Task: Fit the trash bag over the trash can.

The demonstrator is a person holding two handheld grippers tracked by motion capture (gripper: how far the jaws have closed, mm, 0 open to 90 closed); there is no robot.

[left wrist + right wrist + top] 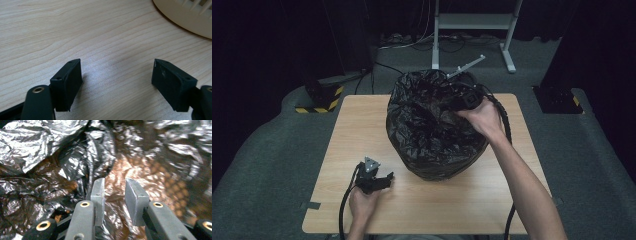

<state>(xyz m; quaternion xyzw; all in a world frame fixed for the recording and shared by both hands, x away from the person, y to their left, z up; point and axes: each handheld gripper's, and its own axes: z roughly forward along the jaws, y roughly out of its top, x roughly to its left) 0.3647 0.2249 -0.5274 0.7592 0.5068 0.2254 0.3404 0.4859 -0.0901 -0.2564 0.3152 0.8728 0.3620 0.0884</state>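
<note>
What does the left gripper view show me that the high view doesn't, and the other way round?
Left gripper view alone: the left gripper's two black jaws from close up, spread wide with nothing between them, the wood grain, and the cream base of the basket with slots.

High view alone: the black bag lining that basket, the right gripper reaching into the bag's mouth, both forearms, the grey floor and a white stand behind.

Both share the wooden table and the left gripper, low over it beside the basket.

One wooden bench [362, 125] carries one bin [185, 17] lined with one black bag [432, 125]; two grippers (one per hand) [379, 181] [464, 100].
</note>
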